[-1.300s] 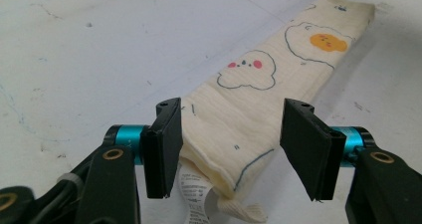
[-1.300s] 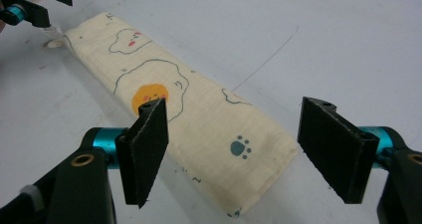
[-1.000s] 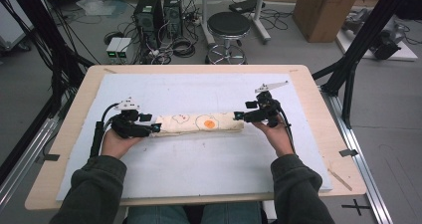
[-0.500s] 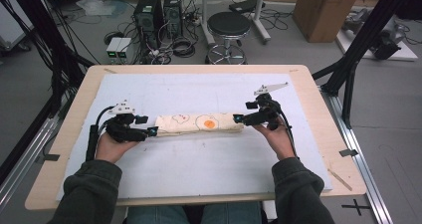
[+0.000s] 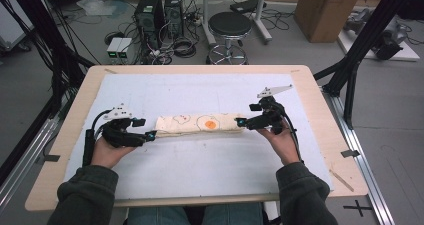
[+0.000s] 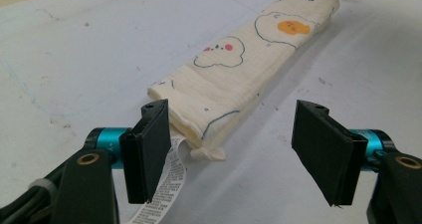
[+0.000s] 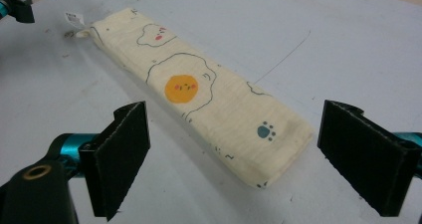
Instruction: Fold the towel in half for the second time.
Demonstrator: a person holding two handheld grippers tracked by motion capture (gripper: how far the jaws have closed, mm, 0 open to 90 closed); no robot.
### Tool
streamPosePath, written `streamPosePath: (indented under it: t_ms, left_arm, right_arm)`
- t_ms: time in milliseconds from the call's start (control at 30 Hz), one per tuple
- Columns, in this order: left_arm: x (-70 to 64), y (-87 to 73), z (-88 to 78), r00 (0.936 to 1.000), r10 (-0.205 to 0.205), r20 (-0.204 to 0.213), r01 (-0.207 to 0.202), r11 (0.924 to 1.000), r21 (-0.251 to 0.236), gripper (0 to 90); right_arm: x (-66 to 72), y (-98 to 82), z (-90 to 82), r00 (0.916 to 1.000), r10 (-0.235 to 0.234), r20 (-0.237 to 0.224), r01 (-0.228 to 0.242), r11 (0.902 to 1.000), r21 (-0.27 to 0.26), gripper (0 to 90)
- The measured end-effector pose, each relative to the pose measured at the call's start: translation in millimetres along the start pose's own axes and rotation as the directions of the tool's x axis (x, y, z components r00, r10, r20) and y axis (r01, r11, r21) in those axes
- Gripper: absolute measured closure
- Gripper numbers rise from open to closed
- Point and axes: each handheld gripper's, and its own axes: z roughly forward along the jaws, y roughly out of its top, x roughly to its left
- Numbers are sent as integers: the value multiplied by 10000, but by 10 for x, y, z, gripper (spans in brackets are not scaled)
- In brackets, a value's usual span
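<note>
A folded cream cloth (image 5: 200, 123) printed with a fried egg and clouds lies flat across the middle of the table. My left gripper (image 5: 146, 128) sits at its left end, and its jaws have just been opening. In the left gripper view the left gripper (image 6: 232, 107) stands open, with the cloth (image 6: 239, 69) end and its white care label (image 6: 159, 184) between the jaws, untouched by the pads. My right gripper (image 5: 247, 115) is at the right end and has also just been opening. In the right gripper view the right gripper (image 7: 234, 109) is open astride the cloth (image 7: 199, 104) end, pads clear of it.
A white mat (image 5: 200, 170) covers the wooden table (image 5: 320, 110). Past the far edge stand a black stool (image 5: 229, 25), computer towers (image 5: 160, 10) with cables and a cardboard box (image 5: 327, 10). Black frame posts (image 5: 360, 50) rise at both sides.
Both grippers' jaws have spread wider around the cloth ends. My left hand has drawn back a little to the left. The cloth lies still.
</note>
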Motion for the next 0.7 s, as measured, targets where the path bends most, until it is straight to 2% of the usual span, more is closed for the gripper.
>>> streamPosePath:
  t_ms: [100,433,700]
  left_arm:
    - [5,-24,-41,10000,17,-36,-17,10000,16,314]
    - [-12,-113,-85,9999,-82,-67,81,10000,-29,304]
    - [-59,-160,-126,10000,48,-46,-48,10000,21,298]
  right_arm:
    - [11,-49,-24,9999,43,156,-38,9995,-316,125]
    - [-2,-207,-35,9995,177,246,-172,9996,-208,125]
    - [0,-338,-72,9993,263,280,-260,9996,-133,125]
